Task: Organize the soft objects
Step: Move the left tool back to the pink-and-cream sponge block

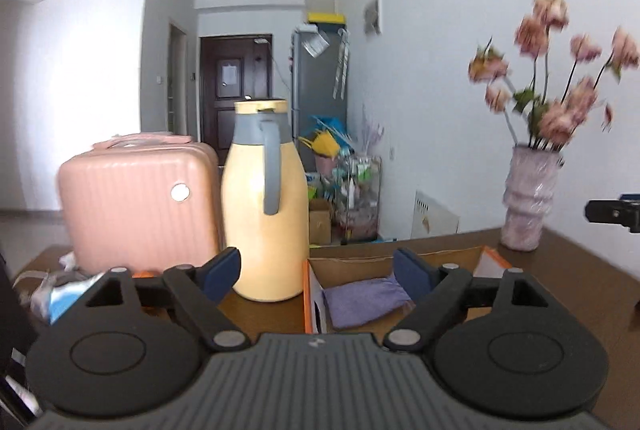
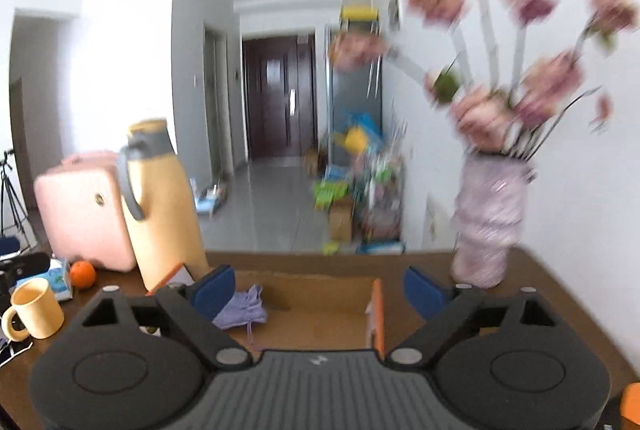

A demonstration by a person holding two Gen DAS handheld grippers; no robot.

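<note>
A: Checking pose first. Left hand-held gripper (image 1: pixel 318 272) points across the bench (image 1: pixel 568 270), tilted slightly downward; fingers spread wide, nothing between the blue pads (image 1: pixel 222 274).

B: Right hand-held gripper (image 2: pixel 318 290) the same: nearly level with a slight downward tilt, fingers wide apart, no contact with anything. Its view is blurred.

A: Task item: purple cloth (image 1: pixel 366 300) lies inside the open cardboard box (image 1: pixel 348 262), near the box's left wall with the orange edge. Neither gripper touches it.

B: In the right view the cloth (image 2: pixel 242 308) sits at the left end of the box (image 2: pixel 320 294) floor, partly hidden behind the left pad (image 2: pixel 212 290). A thin drawstring trails from it toward the camera.

A: Orientation: in the left view it is roughly folded flat, long axis running left to right across the box, rising slightly to the right.

B: Surroundings: yellow jug (image 1: pixel 264 202) upright just left of the box, pink suitcase (image 1: pixel 136 202) behind it, vase of pink flowers (image 1: pixel 528 198) at the far right corner of the bench.

A: Right view also shows a cream mug (image 2: pixel 34 308) and an orange (image 2: pixel 82 274) on the left.
</note>
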